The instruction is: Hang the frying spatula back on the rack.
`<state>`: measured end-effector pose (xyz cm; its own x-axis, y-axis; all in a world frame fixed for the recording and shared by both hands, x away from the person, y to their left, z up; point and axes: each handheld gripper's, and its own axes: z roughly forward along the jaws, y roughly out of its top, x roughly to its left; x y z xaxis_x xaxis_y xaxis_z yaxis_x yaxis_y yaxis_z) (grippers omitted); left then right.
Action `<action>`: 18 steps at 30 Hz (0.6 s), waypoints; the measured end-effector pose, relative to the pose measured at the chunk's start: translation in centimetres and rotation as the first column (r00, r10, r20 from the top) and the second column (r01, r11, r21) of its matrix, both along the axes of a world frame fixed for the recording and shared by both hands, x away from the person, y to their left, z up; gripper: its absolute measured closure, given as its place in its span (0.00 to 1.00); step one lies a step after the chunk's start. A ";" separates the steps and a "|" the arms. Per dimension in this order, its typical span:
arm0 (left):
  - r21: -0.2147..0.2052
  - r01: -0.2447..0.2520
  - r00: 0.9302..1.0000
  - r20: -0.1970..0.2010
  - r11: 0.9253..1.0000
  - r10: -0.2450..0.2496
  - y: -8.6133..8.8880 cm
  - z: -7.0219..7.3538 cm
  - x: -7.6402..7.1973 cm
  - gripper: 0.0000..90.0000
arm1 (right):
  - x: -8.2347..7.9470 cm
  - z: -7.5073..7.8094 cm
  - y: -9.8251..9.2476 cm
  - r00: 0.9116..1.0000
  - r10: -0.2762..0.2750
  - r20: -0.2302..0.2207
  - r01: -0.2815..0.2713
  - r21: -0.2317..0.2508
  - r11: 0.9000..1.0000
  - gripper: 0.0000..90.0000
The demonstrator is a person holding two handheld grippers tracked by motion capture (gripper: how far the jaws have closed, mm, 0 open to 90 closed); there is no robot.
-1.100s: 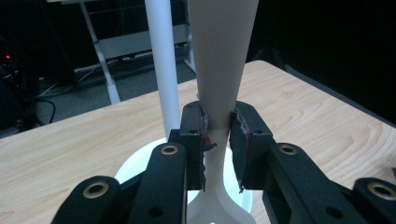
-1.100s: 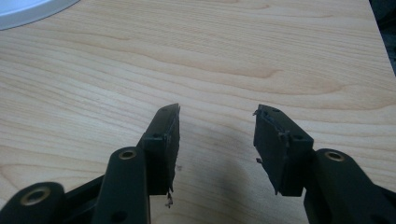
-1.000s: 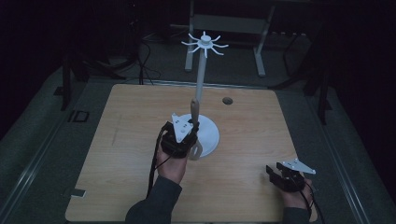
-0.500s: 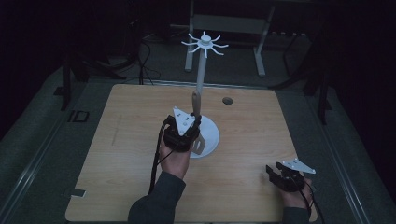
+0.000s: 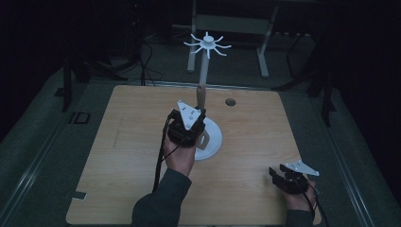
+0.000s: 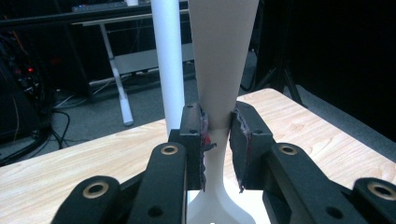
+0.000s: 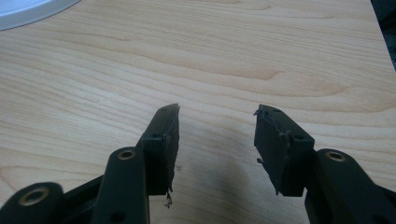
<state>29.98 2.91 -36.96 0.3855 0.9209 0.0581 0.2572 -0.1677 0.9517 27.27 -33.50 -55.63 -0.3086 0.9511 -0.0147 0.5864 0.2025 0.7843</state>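
Jaws of left gripper (image 6: 218,140) clamp the neck of a tall beige flared utensil handle (image 6: 220,65), long axis upright, beside white stand pole (image 6: 168,60) mid-counter (image 5: 118,142); right gripper (image 7: 217,140) agape, empty, well apart at near-right edge.

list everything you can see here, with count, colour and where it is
table: one, light wood, centre of the high view
stand: one, white, round base mid-table, tall pole, hooked arms at its top
utensil: one, pale beige, flared handle upright beside the pole, held over the base
hole: one, dark, in the tabletop right of the pole
frame: one, pale metal, on the floor beyond the table
cables: several, black, on the floor behind the table's left
left gripper: one, black, jaws clamped on the utensil's narrow neck
right gripper: one, black, jaws apart over bare wood at the table's near right corner
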 end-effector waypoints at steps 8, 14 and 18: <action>-0.001 -0.014 1.000 0.021 1.000 0.014 -0.3 0.8 0.2 0.84 | 0.0 0.0 0.1 1.000 -0.001 -0.002 0.001 -0.003 1.000 0.55; -0.002 -0.029 0.999 0.026 1.000 0.029 -0.5 1.2 0.4 0.84 | 0.0 0.0 0.0 1.000 -0.001 0.002 0.001 -0.004 1.000 0.55; -0.001 -0.038 0.999 0.029 0.999 0.038 -0.6 1.5 0.5 0.84 | 0.0 0.0 -0.1 1.000 -0.003 0.002 0.003 -0.003 1.000 0.55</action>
<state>30.46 2.34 -35.44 0.3483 0.9349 0.0680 0.2354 -0.1575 0.9591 27.27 -33.57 -55.62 -0.3057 0.9520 -0.0183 0.5851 0.2030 0.7851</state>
